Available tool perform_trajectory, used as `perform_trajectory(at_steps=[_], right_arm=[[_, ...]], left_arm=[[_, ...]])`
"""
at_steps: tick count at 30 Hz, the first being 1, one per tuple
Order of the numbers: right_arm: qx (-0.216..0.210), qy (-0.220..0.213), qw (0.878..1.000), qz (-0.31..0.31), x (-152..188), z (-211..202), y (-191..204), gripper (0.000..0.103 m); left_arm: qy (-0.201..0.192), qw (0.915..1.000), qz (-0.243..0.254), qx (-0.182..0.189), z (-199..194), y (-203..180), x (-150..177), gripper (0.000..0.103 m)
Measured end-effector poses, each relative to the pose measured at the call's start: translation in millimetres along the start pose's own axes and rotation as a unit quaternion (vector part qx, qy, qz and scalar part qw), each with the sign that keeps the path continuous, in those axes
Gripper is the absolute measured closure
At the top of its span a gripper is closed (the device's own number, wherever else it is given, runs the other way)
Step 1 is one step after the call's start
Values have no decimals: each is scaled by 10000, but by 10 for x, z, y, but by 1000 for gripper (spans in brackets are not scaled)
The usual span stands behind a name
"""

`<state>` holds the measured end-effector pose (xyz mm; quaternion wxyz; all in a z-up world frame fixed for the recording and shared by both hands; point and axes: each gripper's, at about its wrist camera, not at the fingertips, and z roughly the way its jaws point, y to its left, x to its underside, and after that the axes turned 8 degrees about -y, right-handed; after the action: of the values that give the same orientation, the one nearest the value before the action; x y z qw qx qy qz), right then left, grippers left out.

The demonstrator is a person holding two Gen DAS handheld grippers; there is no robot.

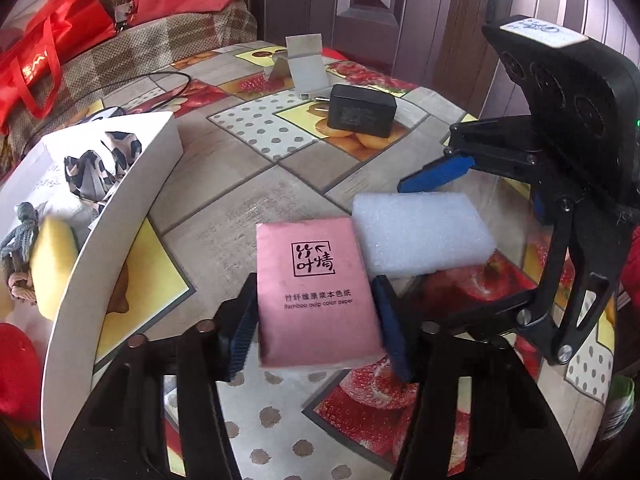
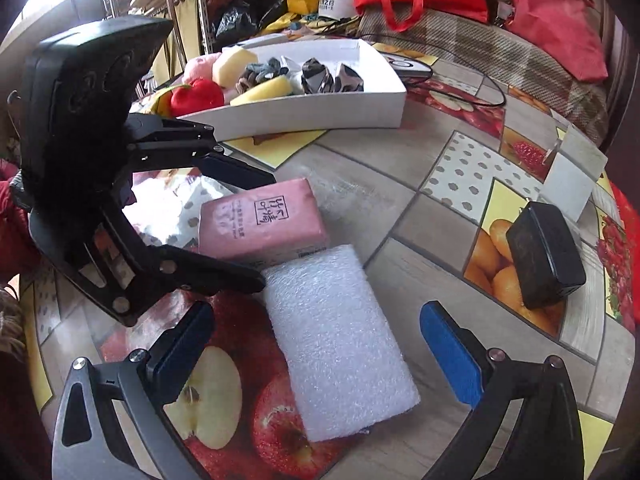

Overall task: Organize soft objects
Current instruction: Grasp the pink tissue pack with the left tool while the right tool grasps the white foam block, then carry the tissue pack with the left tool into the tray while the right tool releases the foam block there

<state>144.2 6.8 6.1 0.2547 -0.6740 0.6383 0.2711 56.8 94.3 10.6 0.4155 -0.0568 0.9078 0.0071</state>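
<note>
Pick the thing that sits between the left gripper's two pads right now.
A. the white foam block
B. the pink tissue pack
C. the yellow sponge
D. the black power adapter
B: in the left wrist view the pink tissue pack lies between the left gripper pads, while the white foam block lies just beyond it on the table.

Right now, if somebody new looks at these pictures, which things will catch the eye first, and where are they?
First the pink tissue pack, lying on the fruit-print tablecloth between the fingers of the left gripper. Beside it, touching, lies a white foam block, with the open right gripper around it. Farther off, a white box already holds soft toys and sponges.
</note>
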Motion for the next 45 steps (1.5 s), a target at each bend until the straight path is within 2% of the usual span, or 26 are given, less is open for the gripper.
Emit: perform_trajectory(at_steps=[2,3,4,5,6,7,10,12,15,18,21,24,26,31,38,45], right_arm=[[118,116,9998,-77,47,57,27,8],[132,32,9999,-73,63,34,28,10],[145,-19,9999,7,75,12,12,18],[184,-85,9998,74,86,-17,-4,33],[226,-138,9996,121,95,-52,-9,39],[260,-178,9993,194,107,-86,-25,53],[463,-502,9962,543,180,-247,-75,53],[693,-908,9904,782,232,-412,-94,53],[977,-1890,9685,1291,258,-770,-91,53],[1267,-2798,9319,1927,316,-1074,-38,52],[1628,-3165,9056,2305,356,-1161,57,52],[1981,-3268,8943,2326,401,-1124,175,52],[2125,-3245,8931,2280,428,-1086,247,52],[2112,-3315,8916,2250,424,-1108,357,52],[2080,-3159,9045,1972,209,-881,589,52],[1979,-3019,9194,1562,-75,-565,839,52]], left_arm=[[-5,10000,49,-49,2,-6,13,53],[-24,9999,66,-79,-6,-7,17,53],[-55,9999,85,-106,-20,-11,20,53],[-121,9998,109,-125,-49,-17,25,54],[-230,9995,135,-169,-92,-31,30,54],[-363,9989,154,-235,-147,-39,35,54],[-908,9942,171,-558,-367,-59,61,54],[-1406,9857,196,-908,-554,-86,97,53],[-2041,9668,198,-1526,-805,-130,180,53],[-2311,9555,93,-1831,-960,-118,264,53],[-2375,9512,-127,-1965,-1062,-32,332,53],[-2395,9493,-334,-2006,-1131,46,380,53],[-2415,9482,-442,-2014,-1170,84,414,53],[-2452,9463,-560,-2029,-1230,110,478,53],[-2471,9432,-583,-2144,-1353,176,583,53],[-2489,9310,-797,-2547,-1629,533,807,53]])
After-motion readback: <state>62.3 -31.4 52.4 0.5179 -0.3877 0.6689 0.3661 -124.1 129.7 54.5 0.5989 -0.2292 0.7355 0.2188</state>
